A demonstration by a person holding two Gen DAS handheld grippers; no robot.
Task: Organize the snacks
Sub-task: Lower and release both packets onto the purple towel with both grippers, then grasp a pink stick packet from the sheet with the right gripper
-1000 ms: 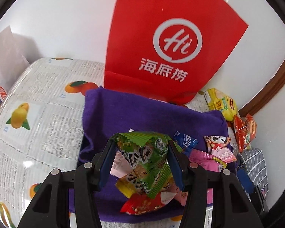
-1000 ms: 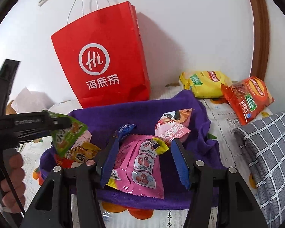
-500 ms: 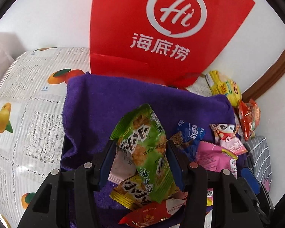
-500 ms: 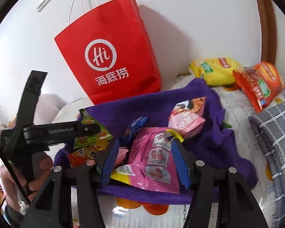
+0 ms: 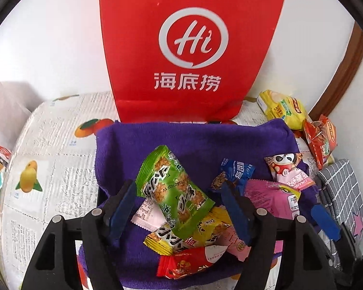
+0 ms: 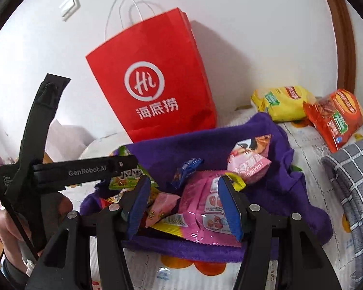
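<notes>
A purple cloth (image 5: 196, 142) lies on the table with several snack packets on it. A green packet (image 5: 174, 191) lies loose on top of a yellow packet (image 5: 181, 236) and a red one (image 5: 188, 263). My left gripper (image 5: 179, 207) is open, its fingers on either side of the green packet and apart from it. My right gripper (image 6: 184, 205) is open above a pink packet (image 6: 205, 207) on the cloth (image 6: 278, 193). A blue packet (image 5: 237, 171) and a panda packet (image 5: 288, 171) lie further right.
A red paper bag (image 5: 188, 48) stands behind the cloth against the wall. A yellow chip bag (image 6: 283, 101) and an orange bag (image 6: 334, 118) lie at the right. A grey checked cloth (image 6: 351, 169) is at the right edge. The left gripper's body (image 6: 79, 169) shows in the right wrist view.
My left gripper opened and let the green packet drop onto the pile on the cloth, then drew back a little. My right gripper moved slightly closer over the pink packet.
</notes>
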